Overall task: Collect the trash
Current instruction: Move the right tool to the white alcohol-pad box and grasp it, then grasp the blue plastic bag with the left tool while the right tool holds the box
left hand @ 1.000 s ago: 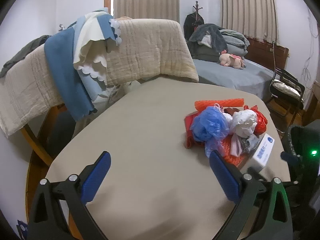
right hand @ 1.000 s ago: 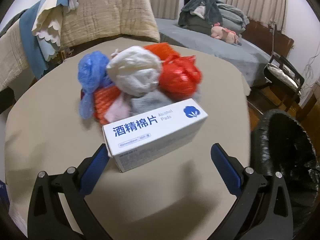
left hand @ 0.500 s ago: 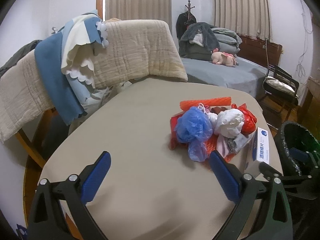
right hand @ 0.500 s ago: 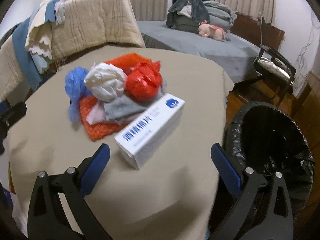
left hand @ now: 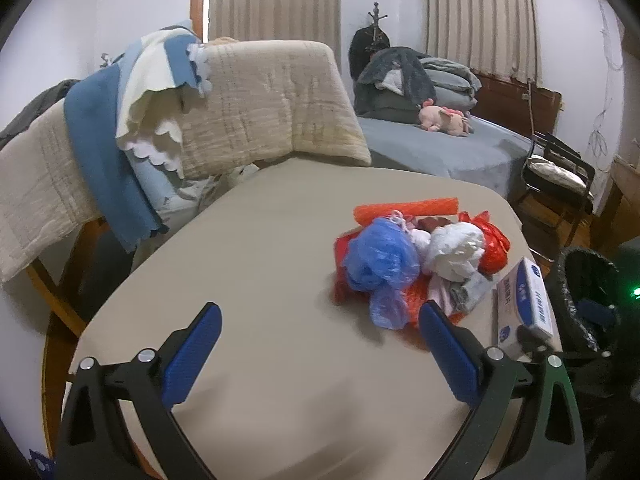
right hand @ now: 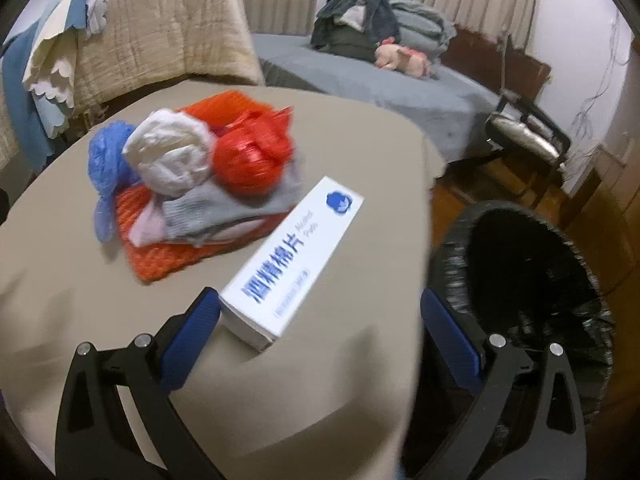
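since a second ago the white box (right hand: 294,258) has been swung round in the right wrist view: its long side was then presented broadside to the fingers, and now its long axis is run away from them, up and to the right, with its near end just beside the left blue pad (right hand: 191,334). the right gripper (right hand: 320,330) is seen spread wide, nothing held. the left gripper (left hand: 320,350) is likewise spread wide and empty, hung over bare table (left hand: 256,264), and the trash pile (left hand: 416,256) is placed ahead of it and to its right.

the pile, made up of a blue bag (right hand: 106,160), a white bag (right hand: 172,158), a red bag (right hand: 252,158) and grey cloth on orange netting, is found mid-table, touching the far end of the box. the black-lined bin (right hand: 532,280) is stood off the table edge on the right.

the box is judged the nearer target for the right gripper. because it lies lengthwise, its narrow width can be spanned by the open jaws, though a small shift to the left is called for so it is centred between them. the bin is close on that same side.
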